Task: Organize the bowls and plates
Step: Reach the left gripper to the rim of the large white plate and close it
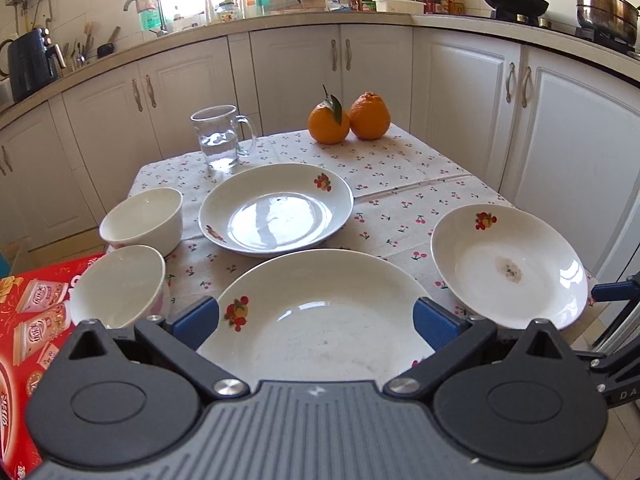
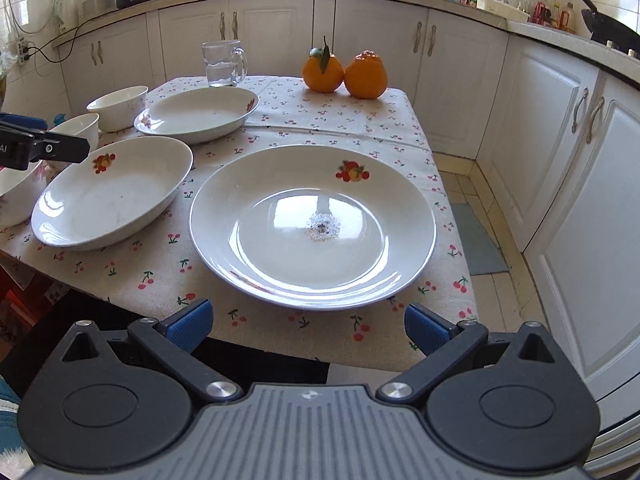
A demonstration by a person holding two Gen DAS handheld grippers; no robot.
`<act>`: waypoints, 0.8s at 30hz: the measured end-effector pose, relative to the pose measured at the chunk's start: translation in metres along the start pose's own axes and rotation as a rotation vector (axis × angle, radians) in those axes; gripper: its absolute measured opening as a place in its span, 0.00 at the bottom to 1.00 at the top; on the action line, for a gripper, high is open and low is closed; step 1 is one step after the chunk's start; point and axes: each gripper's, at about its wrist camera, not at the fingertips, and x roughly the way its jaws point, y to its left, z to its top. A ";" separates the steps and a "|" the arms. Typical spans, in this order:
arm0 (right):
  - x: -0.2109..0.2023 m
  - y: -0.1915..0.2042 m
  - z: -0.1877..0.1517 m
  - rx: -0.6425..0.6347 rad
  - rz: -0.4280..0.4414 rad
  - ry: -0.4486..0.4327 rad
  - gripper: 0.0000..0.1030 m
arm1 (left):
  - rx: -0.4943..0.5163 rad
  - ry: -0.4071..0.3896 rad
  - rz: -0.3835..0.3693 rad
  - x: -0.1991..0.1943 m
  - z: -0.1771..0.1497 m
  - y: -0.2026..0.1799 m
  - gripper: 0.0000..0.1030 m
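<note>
Plates on cherry tablecloth (image 2: 320,112): stained plate (image 2: 312,226) flat, just ahead of right gripper (image 2: 306,326), jaws wide, empty. Near plate (image 1: 320,320) sits between wide-open left gripper (image 1: 316,322) fingers, untouched. Third plate (image 1: 276,208) beyond; two bowls (image 1: 120,284) left.

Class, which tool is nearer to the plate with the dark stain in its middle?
Right. The right tool sits open directly before the stained plate; the left tool faces a neighbouring plate to its left.
</note>
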 end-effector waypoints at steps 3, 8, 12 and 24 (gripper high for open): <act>0.012 -0.002 -0.001 -0.001 0.027 0.016 1.00 | 0.000 0.044 -0.046 0.015 0.007 -0.003 0.99; 0.030 -0.010 0.003 -0.005 0.044 0.041 1.00 | 0.060 0.082 -0.092 0.034 0.021 -0.014 0.99; 0.036 -0.014 0.006 -0.014 0.051 0.031 1.00 | 0.106 0.114 -0.153 0.052 0.035 -0.026 0.99; 0.033 -0.023 -0.005 -0.046 0.091 -0.051 1.00 | 0.250 0.202 -0.368 0.106 0.075 -0.079 0.99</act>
